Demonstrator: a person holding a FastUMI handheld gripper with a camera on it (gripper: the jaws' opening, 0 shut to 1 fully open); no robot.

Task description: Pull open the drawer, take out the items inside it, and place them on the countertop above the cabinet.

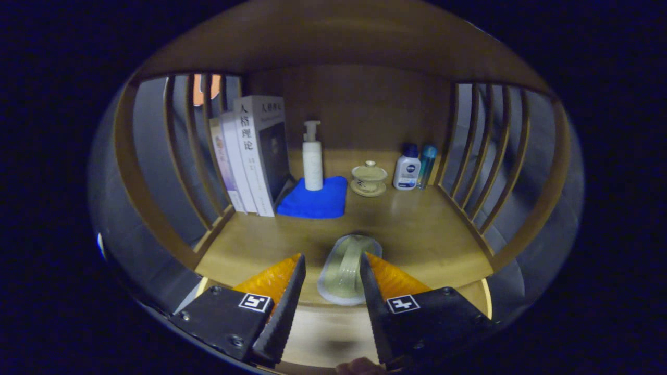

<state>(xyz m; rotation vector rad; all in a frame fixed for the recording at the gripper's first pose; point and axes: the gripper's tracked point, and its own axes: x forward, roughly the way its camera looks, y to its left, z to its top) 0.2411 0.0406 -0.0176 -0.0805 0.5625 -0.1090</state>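
The gripper (332, 271) hangs over the front of the wooden worktop (417, 229), its jaws spread apart with a pale green object (348, 265) lying on the wood between them. It looks like a small oval dish or lidded holder, though the dim light makes that hard to settle, and I cannot tell whether either finger actually touches it; certainly neither presses on it. Beyond the fingers, towards the back panel, a blue cloth (315, 200) lies flat with a white pump bottle (312, 156) standing upright on its far edge. Just left of the cloth a row of books (250, 156) stands upright against the slatted side rail (193, 151). To the right of the cloth sits a lidded tea bowl on its saucer (369, 178), then a small white bottle with a dark cap (407, 167) and, touching or nearly touching it, a slim blue bottle (426, 165) near the right-hand slats (484, 156)
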